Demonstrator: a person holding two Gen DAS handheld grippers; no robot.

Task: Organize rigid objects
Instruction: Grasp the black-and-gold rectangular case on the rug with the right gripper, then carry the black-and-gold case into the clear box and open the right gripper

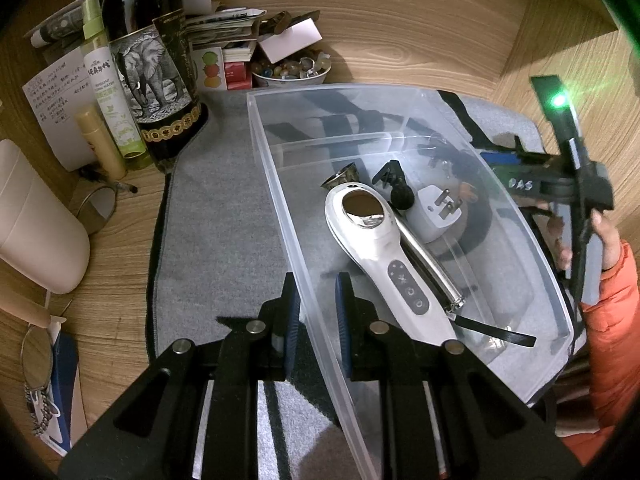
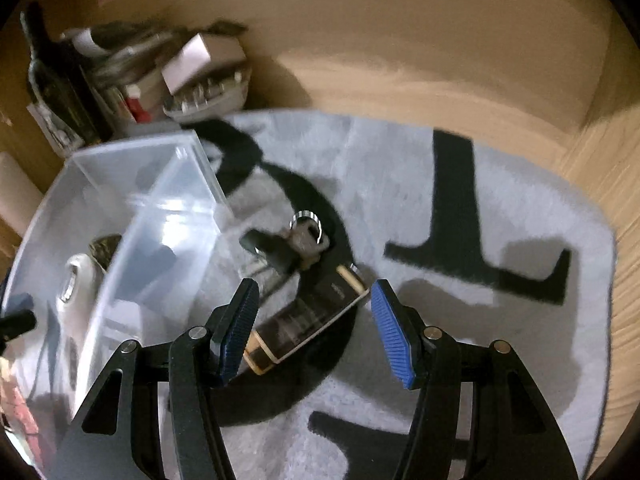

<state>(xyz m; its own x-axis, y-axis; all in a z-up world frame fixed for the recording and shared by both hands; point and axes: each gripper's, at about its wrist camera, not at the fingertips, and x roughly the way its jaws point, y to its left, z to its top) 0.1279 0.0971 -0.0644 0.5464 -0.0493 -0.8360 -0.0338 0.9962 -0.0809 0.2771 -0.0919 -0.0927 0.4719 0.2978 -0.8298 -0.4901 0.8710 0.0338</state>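
Over the grey mat [image 2: 520, 208], the left hand-held gripper [image 1: 316, 316] clamps the clear bin's wall [image 1: 280, 208]; the right [image 2: 314, 328] gapes.

The left tongs [image 1: 316, 312] stand narrowly parted with blue pads nearly upright, while the right tongs [image 2: 314, 330] gape wide, angled downward.

Far to the left ahead of our left gripper, the green spray bottle [image 1: 107, 92] carries "REPELLENT" and Chinese characters we cannot read. The handwritten sheet [image 1: 56, 108] behind it is not legible. At right, a black part [image 1: 520, 184] shows "DAS".
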